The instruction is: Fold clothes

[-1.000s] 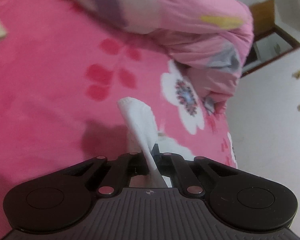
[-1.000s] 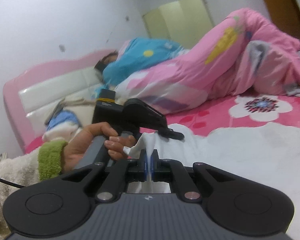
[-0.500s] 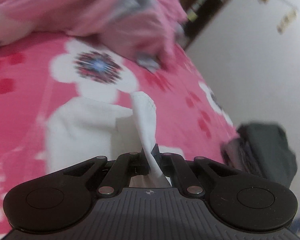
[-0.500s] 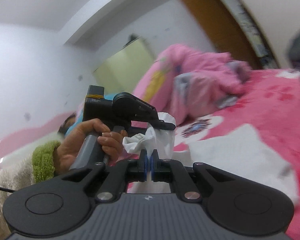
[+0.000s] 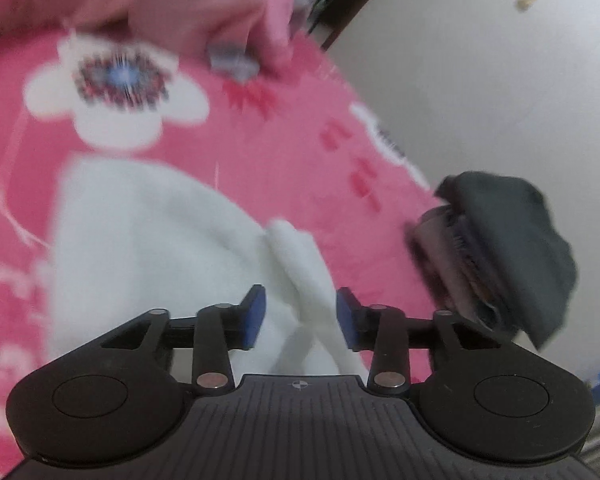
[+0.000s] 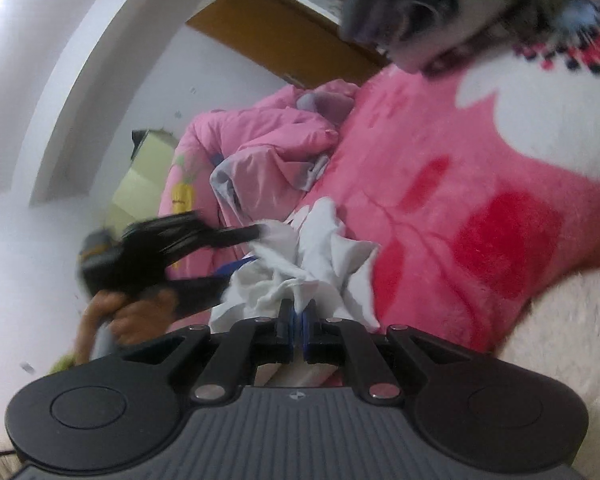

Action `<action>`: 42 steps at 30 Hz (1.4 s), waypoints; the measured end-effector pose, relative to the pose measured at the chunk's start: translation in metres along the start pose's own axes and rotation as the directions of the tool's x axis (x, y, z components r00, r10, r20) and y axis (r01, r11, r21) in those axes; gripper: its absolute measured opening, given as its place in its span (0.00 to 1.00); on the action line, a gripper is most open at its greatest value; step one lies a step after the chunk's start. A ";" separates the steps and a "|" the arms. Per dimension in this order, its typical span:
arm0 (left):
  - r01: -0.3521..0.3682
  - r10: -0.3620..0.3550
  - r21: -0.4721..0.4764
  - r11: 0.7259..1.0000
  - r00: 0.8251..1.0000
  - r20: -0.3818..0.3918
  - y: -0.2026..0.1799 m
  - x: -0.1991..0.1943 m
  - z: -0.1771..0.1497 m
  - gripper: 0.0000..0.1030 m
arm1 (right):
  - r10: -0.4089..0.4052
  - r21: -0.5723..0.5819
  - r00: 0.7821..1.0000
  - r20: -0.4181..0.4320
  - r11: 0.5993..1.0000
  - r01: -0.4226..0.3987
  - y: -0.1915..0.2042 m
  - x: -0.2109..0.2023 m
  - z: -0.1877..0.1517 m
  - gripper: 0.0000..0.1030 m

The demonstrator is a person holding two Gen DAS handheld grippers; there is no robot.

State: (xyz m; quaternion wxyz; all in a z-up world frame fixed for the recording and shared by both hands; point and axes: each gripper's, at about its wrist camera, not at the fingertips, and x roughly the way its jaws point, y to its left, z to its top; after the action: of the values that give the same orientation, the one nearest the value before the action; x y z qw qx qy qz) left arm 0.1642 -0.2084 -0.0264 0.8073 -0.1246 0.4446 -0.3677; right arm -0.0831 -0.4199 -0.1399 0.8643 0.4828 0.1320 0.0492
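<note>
While the right gripper (image 6: 298, 320) pinches a bunched corner of the white garment (image 5: 160, 240) above the pink blanket (image 5: 284, 148), the left gripper (image 5: 300, 312) gapes wide, gripping nothing; one-sided lifting may drag the fold crooked.

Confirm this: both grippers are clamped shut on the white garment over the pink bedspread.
Not quite. The left wrist view shows the left gripper open, the white garment loose between its fingers. Only the right gripper is shut on it, over the pink bedspread.
</note>
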 end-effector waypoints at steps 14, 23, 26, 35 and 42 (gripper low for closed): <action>-0.132 0.139 0.277 0.952 0.990 -0.004 0.006 -0.070 -0.123 0.51 | -0.136 -0.061 0.987 0.081 0.988 0.141 0.007 -0.022 0.020 0.06; -0.118 0.119 0.180 0.977 0.993 0.003 0.024 -0.067 -0.136 0.51 | -0.120 -0.403 0.992 0.031 0.907 0.122 0.070 -0.017 0.053 0.32; -0.120 0.120 0.171 0.978 0.993 0.008 0.025 -0.067 -0.138 0.51 | -0.164 -0.612 0.984 -0.072 0.786 0.087 0.100 0.024 0.052 0.32; -0.122 0.119 0.203 0.972 0.992 0.029 0.024 -0.069 -0.143 0.52 | -0.248 -0.790 0.963 -0.106 0.609 0.070 0.112 0.049 0.034 0.02; -0.104 0.105 0.224 0.969 0.994 0.007 0.025 -0.062 -0.144 0.57 | -0.380 -0.696 0.920 -0.095 0.686 0.212 0.062 0.043 0.031 0.06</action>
State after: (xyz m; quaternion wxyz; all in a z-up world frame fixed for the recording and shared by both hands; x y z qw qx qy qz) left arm 0.0386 -0.1295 -0.0837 0.8334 -0.0080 0.4081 -0.3727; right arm -0.0309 -0.4034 -0.0793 0.9542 0.1004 0.2815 0.0084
